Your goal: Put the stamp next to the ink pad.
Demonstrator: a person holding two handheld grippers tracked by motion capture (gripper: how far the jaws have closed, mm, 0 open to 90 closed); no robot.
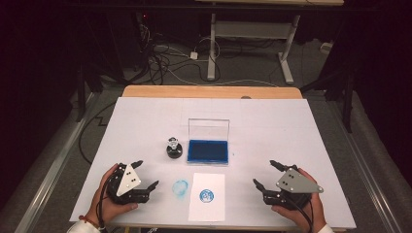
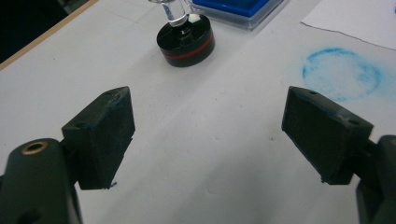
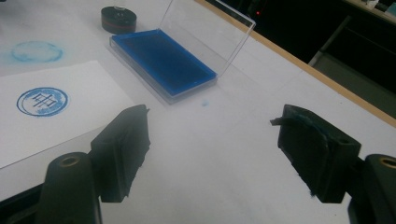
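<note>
High view: my left gripper (image 1: 147,174) sits at the near left of the white table (image 1: 291,126), held in my left hand (image 1: 109,194), and my right gripper (image 1: 265,174) sits at the near right in my right hand (image 1: 301,206). Both point toward the middle of the table, and nothing lies between either pair of jaws.

In the left gripper view my jaws stand wide apart, bare table between them. Ahead of them, well clear, stands the round black stamp (image 2: 186,39) with a red band around its base and a clear knob on top. It is upright and untouched. To the right of it, nearer my right-hand jaw, a smudged blue ring of ink (image 2: 341,72) marks the table itself.

In the right gripper view my jaws are also apart and hold nothing. Beyond them lies the blue ink pad (image 3: 161,63) in its clear case, the lid (image 3: 210,30) standing open at the far side. The stamp is just beside the pad's left end in the high view. Near the table's front edge, between my two grippers, lies a white sheet of paper (image 1: 208,208) carrying a round blue stamped print (image 1: 207,195), with the ink ring just to its left.
</note>
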